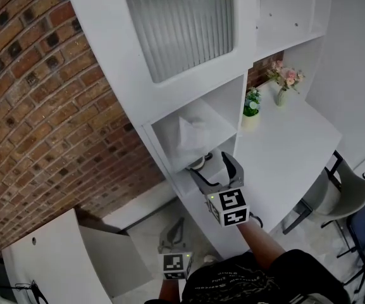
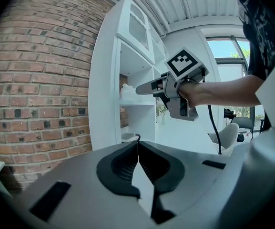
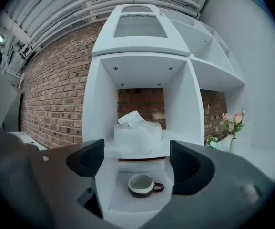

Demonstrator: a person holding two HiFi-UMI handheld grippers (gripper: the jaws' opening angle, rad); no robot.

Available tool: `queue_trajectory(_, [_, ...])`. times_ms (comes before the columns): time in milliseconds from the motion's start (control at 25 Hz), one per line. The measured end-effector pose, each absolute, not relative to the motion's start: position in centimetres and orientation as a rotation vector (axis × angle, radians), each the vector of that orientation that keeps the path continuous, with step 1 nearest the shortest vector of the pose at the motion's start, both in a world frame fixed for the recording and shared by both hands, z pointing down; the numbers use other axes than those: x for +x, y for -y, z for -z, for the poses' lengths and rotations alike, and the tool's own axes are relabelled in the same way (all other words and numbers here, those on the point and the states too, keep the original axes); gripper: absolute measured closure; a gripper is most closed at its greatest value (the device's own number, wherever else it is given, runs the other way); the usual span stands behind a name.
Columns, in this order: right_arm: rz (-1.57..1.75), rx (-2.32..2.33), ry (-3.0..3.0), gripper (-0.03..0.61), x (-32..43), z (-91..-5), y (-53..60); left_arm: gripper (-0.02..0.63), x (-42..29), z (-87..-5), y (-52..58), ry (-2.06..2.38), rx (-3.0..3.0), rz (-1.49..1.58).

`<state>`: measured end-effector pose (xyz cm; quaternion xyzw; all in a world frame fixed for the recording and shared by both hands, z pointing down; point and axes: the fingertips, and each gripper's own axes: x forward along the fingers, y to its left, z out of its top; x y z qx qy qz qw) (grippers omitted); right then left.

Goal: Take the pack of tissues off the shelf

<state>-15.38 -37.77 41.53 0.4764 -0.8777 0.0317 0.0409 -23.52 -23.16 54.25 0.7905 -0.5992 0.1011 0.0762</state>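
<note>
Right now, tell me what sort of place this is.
Probably a home or study corner: a white shelf unit against a brick wall holds tissues and a cup, and a desk beside it carries flowers, with a chair by it.

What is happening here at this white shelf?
A person holds tongs in each hand. The right tongs are open and empty, pointing at the pack of tissues on the shelf, above a cup. The left tongs are shut, low and idle. The tissues are not yet taken.
</note>
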Motion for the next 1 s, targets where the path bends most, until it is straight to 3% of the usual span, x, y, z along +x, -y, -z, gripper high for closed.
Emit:
queue_trajectory(400, [-0.143, 1.558, 2.638, 0.101, -18.4, -40.6, 41.0, 0.604, -24.3, -53.5, 23.4, 1.812, 2.347, -0.331])
queue_trajectory(1000, [-0.225, 1.584, 2.505, 0.101, -20.2, -42.3, 43.9, 0.604, -26.4, -54.4, 23.5, 1.812, 2.313, -0.347])
